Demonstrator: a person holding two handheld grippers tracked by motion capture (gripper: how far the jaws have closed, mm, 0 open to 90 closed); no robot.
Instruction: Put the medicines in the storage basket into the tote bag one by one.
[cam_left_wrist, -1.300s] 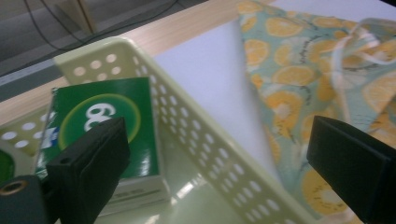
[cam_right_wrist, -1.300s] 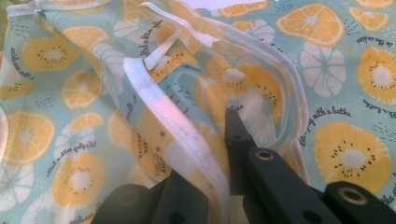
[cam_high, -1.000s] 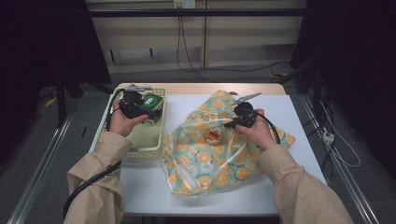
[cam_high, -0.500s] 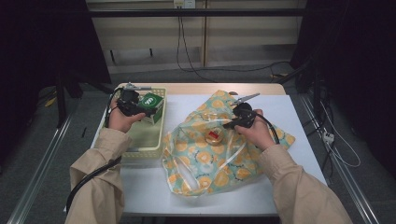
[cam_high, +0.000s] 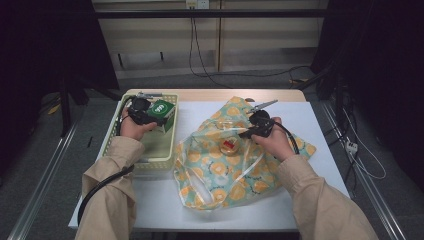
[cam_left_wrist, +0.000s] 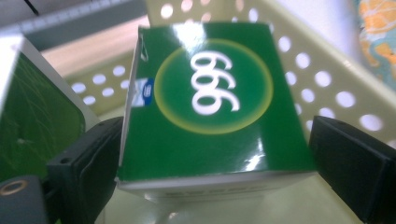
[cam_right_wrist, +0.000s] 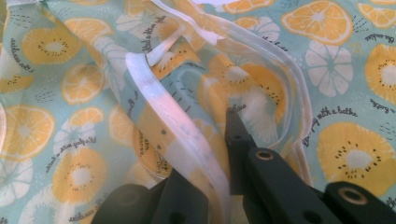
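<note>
Two grippers engage: left gripper, jaws spread around the glossy green carton at upper left over the perforated pale-green basket; right gripper clamps the citrus-print bag's rim, centre-right.

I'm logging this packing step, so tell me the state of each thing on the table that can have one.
Green box: lying in the basket, between the left gripper's jaws.
Basket: upright on the table, holding the boxes.
Printed bag: lying crumpled, mouth held up.
Left gripper: jaws either side of the box, contact unclear.
Right gripper: shut on the bag's white rim.
</note>
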